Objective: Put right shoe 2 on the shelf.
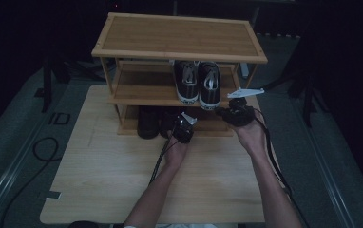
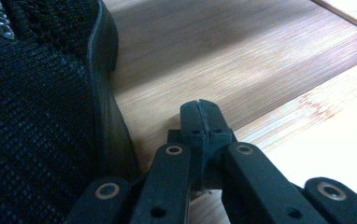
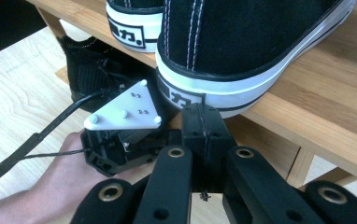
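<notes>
A bamboo shoe rack (image 1: 179, 35) stands on the table. A pair of black-and-white sneakers (image 1: 197, 83) rests on its middle shelf, heels toward me. Black knit shoes (image 1: 147, 122) sit on the bottom shelf. My left gripper (image 1: 184, 127) is at the bottom shelf's front; its jaws (image 2: 203, 106) are shut and empty, just right of a black knit shoe (image 2: 32, 121). My right gripper (image 1: 238, 114) sits at the middle shelf's front edge, shut with nothing held (image 3: 203, 112), right under the heel of the right sneaker (image 3: 246, 46). The left gripper's white plate (image 3: 125, 111) shows below it.
The rack's top shelf (image 1: 179, 33) is bare. The light wooden table (image 1: 122, 175) spreads in front of the rack. A black cable (image 1: 37, 152) loops on the grey floor at the left, and dark stands flank the rack on both sides.
</notes>
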